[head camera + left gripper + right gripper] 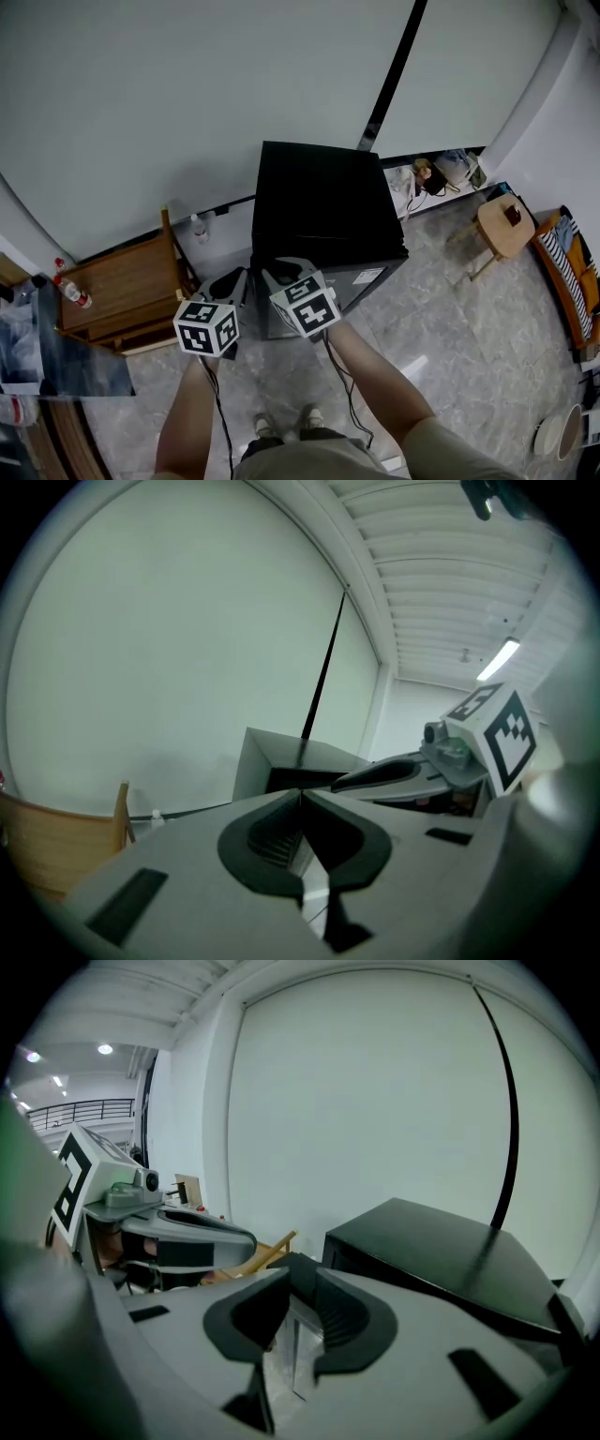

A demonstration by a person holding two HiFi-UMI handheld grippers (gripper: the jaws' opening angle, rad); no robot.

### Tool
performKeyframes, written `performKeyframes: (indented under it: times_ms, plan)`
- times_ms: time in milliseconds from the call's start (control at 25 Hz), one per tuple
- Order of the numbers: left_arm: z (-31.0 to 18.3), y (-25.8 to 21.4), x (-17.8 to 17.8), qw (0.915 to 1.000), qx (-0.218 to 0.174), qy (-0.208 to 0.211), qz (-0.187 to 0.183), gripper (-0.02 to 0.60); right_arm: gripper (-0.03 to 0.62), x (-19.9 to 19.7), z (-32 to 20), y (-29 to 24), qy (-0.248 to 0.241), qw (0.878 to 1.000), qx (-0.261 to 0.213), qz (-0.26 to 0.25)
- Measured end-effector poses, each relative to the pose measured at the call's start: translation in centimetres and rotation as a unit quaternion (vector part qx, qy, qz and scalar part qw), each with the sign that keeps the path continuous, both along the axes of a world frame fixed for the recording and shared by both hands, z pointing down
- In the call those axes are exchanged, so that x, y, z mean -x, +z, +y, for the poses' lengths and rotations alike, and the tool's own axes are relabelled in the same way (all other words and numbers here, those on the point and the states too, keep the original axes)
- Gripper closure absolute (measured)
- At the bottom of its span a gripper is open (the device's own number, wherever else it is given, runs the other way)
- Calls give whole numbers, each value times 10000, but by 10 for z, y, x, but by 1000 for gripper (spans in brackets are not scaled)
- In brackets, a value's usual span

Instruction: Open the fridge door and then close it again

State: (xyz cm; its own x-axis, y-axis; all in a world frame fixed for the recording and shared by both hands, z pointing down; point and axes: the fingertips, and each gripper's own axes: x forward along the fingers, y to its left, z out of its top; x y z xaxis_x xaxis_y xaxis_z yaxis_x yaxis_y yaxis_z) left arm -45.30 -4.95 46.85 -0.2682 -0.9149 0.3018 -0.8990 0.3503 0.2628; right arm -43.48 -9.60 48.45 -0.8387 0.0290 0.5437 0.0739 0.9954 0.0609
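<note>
Before the black fridge (323,216), left gripper (302,794) fingers meet; right gripper (298,1286) fingers stand slightly apart, seemingly empty.

Legible text, numbers, brands: none

White sticker (367,277) on the front of the low black box-shaped fridge (319,202): print too small to read

Square black-and-white coded markers on left gripper (229,281) and right gripper (281,274): patterns only, no letters

Clear plastic bottle with red band (75,294): label unreadable
</note>
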Motion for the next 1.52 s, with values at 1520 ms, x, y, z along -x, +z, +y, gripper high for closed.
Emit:
performKeyframes:
  times_ms: [1520]
  plan:
    - [8, -27, 0, 9994, -53, -274, -214, 572, 553, 10, -24, -23, 161, 9957, 826, -397]
